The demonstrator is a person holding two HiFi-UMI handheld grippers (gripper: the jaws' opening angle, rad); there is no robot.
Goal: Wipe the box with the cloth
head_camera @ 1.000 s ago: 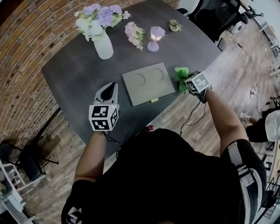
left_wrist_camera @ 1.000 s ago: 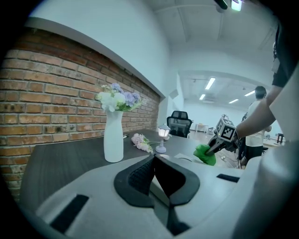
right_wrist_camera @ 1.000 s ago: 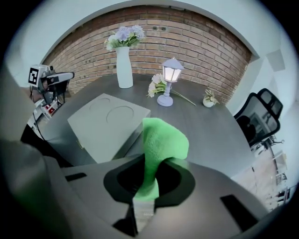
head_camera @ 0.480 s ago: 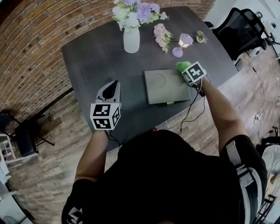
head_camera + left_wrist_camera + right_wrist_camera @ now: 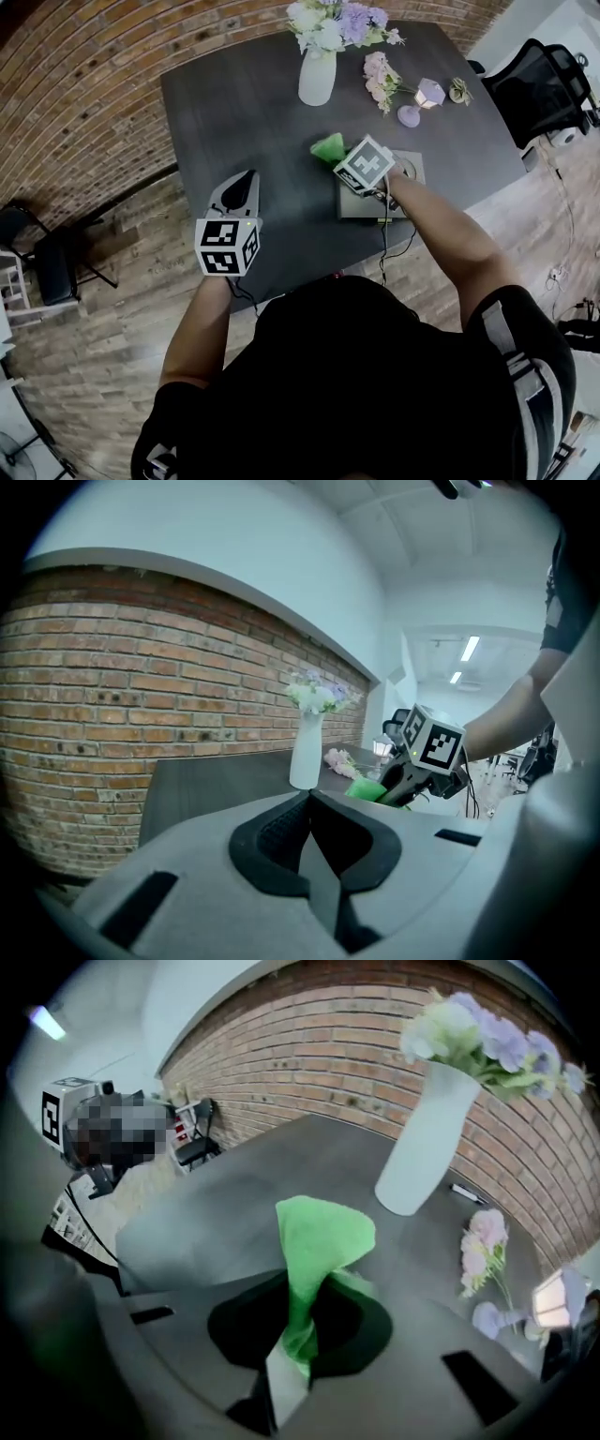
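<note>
The box (image 5: 359, 206) lies flat and grey on the table (image 5: 234, 112), right under the right gripper (image 5: 302, 1326) and the wrist behind it. Only the near corner and the far edge show past them in the head view. The cloth (image 5: 330, 147), bright green, sticks out ahead of that gripper's tips, past the box's edge and over bare table. Whether it touches the box, I cannot tell from here.

Over to the right gripper view: the jaws are pinched tight on the cloth. A narrow twist of it runs down between them, and the loose end stands up in front like a little green flag.

The left gripper (image 5: 309, 797) hangs well off to the side of the box, out by the near table edge. Its jaws are pressed together with nothing between them. From its own view the right gripper and the green cloth sit ahead and to its right.

For print, all that shows is the black-and-white square markers on each gripper's cube (image 5: 366, 164), patterns only, no letters that I can make out.

Beyond the right gripper stands a white vase (image 5: 317, 75) of pale flowers (image 5: 342, 19). To that gripper's right and a little further off lie a small pink posy (image 5: 380, 75) and a little purple lamp (image 5: 422, 98). A brick wall (image 5: 84, 84) runs past the far side of the table.
</note>
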